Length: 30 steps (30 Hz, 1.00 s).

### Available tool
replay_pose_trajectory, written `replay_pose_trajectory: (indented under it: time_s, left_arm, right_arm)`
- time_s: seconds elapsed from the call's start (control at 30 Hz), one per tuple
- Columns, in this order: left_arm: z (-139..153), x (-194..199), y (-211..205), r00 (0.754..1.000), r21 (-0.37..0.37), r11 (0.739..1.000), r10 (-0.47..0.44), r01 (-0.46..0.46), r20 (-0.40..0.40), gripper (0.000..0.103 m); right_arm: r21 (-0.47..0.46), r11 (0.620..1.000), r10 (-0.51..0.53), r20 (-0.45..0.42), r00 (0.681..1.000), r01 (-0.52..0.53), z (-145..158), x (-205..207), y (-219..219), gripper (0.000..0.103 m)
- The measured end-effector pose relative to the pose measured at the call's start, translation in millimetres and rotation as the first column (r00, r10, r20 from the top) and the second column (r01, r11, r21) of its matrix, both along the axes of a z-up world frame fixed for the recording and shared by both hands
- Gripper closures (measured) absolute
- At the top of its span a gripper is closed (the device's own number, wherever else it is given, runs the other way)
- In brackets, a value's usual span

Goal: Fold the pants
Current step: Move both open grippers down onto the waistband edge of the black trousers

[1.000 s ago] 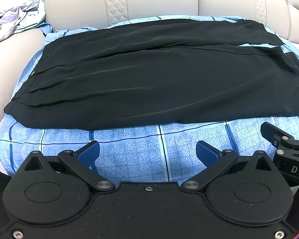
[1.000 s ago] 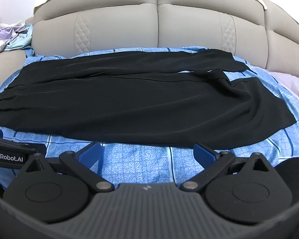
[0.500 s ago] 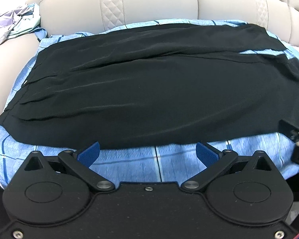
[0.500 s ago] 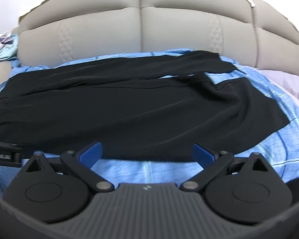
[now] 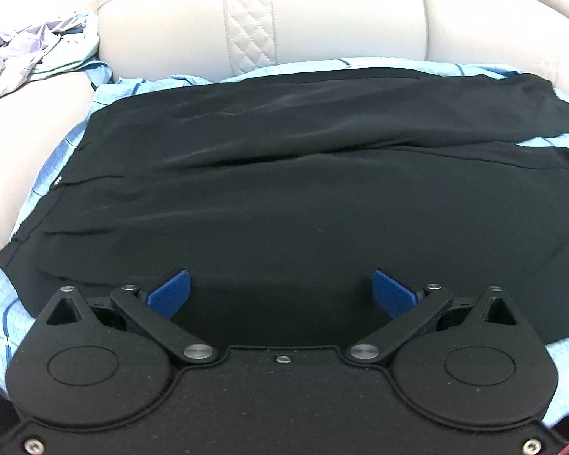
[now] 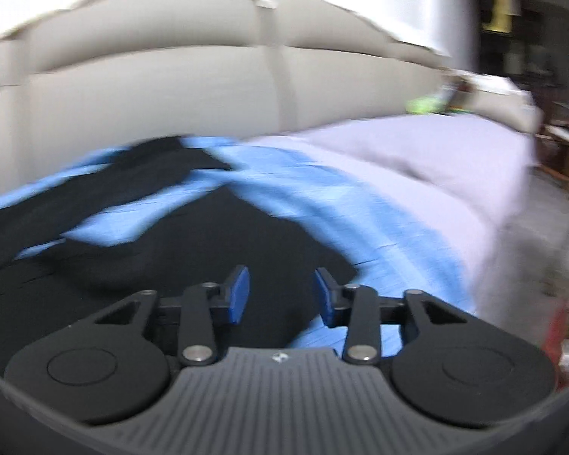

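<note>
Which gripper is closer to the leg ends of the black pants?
The right hand-held gripper, half-closed jaws just narrowing, over the pants near the leg-end corner. The left hand-held gripper sits wide open over the near edge, closer to the waist.

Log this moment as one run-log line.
stage: approach, no fold yet | black pants: flat on blue sheet | left gripper: open over near edge | right gripper: closing over hem end, nothing gripped
</note>
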<state>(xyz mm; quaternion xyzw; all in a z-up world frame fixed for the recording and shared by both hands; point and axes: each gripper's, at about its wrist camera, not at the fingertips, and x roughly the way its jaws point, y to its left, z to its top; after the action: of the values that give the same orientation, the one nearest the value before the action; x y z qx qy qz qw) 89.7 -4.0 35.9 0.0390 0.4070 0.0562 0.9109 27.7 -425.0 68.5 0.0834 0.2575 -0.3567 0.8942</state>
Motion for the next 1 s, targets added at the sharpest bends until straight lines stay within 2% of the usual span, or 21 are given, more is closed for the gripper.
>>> replay_pose_trajectory:
  time_s: [0.13,0.17,0.2,0.27,0.37,0.43,0.47,0.5,0.67,0.73,0.77,0.8,0.83,0.87,0.9,0.97,1.0]
  left_arm:
    - [-9,15,3,1.000,0.046,0.999,0.021,-0.021,-0.005,0.000]
    - [-11,18,3,1.000,0.055,0.998,0.025,-0.024,-0.010,0.000]
    - [-14,19,3,1.000,0.061,0.998,0.027,-0.026,-0.014,0.000]
    - [-16,21,3,1.000,0.055,0.998,0.031,-0.031,-0.004,0.000]
    - [-18,22,4,0.999,0.043,0.998,0.043,-0.043,0.002,0.000]
    - [-18,25,6,0.999,0.031,0.998,0.054,-0.054,0.002,0.000]
    - [-18,25,7,0.998,0.026,0.998,0.059,-0.059,0.003,0.000]
    - [-18,26,8,0.998,0.021,0.998,0.063,-0.063,0.001,0.000]
    - [-19,20,7,0.998,0.012,0.998,0.062,-0.062,-0.001,0.000]
    - [-19,19,7,0.998,0.009,0.998,0.063,-0.063,0.001,0.000]
    - [-19,18,7,0.998,0.009,0.998,0.064,-0.064,0.002,0.000]
    - [-19,18,7,0.998,0.009,0.998,0.065,-0.065,0.002,0.000]
    - [-19,18,8,0.998,0.009,0.998,0.065,-0.065,0.000,0.000]
    - [-19,18,8,0.998,0.008,0.998,0.066,-0.066,-0.003,0.000]
    - [-19,18,7,0.998,0.009,0.998,0.065,-0.065,-0.005,0.000]
    - [-18,18,7,0.998,0.013,0.998,0.062,-0.062,-0.007,0.000]
    - [-17,19,6,0.998,0.021,0.998,0.060,-0.060,-0.007,0.000]
  right_arm:
    - [0.034,0.993,-0.115,-0.061,0.992,0.117,-18,15,-63,0.061]
    - [0.040,0.991,-0.124,-0.069,0.990,0.127,-23,18,-70,0.048]
    - [0.045,0.992,-0.114,-0.076,0.991,0.118,-27,20,-77,0.037]
    - [0.057,0.995,-0.078,-0.080,0.994,0.082,-32,21,-79,0.028]
    - [0.133,0.991,0.026,-0.042,0.999,-0.021,-37,19,-74,0.028]
    - [0.142,0.989,0.056,-0.032,0.998,-0.051,-37,19,-68,0.042]
    - [0.134,0.990,0.054,-0.029,0.998,-0.049,-37,18,-67,0.064]
    - [0.122,0.992,0.027,-0.030,0.999,-0.023,-36,17,-67,0.096]
    - [0.091,0.982,-0.169,0.010,0.986,0.167,-29,-2,-73,0.096]
    - [0.080,0.975,-0.208,-0.013,0.978,0.208,-30,-5,-73,0.092]
    - [0.078,0.970,-0.229,-0.027,0.973,0.230,-31,-5,-74,0.083]
    - [0.054,0.963,-0.262,-0.043,0.964,0.265,-31,-4,-74,0.066]
    - [0.003,0.952,-0.305,-0.065,0.950,0.306,-30,-3,-72,0.063]
    - [-0.067,0.933,-0.358,-0.080,0.930,0.353,-27,-3,-70,0.053]
    - [-0.118,0.917,-0.392,-0.071,0.917,0.382,-22,-2,-67,0.057]
    - [-0.107,0.941,-0.323,-0.003,0.946,0.321,-6,-1,-65,0.053]
    - [-0.080,0.965,-0.248,0.028,0.968,0.250,1,4,-66,0.039]
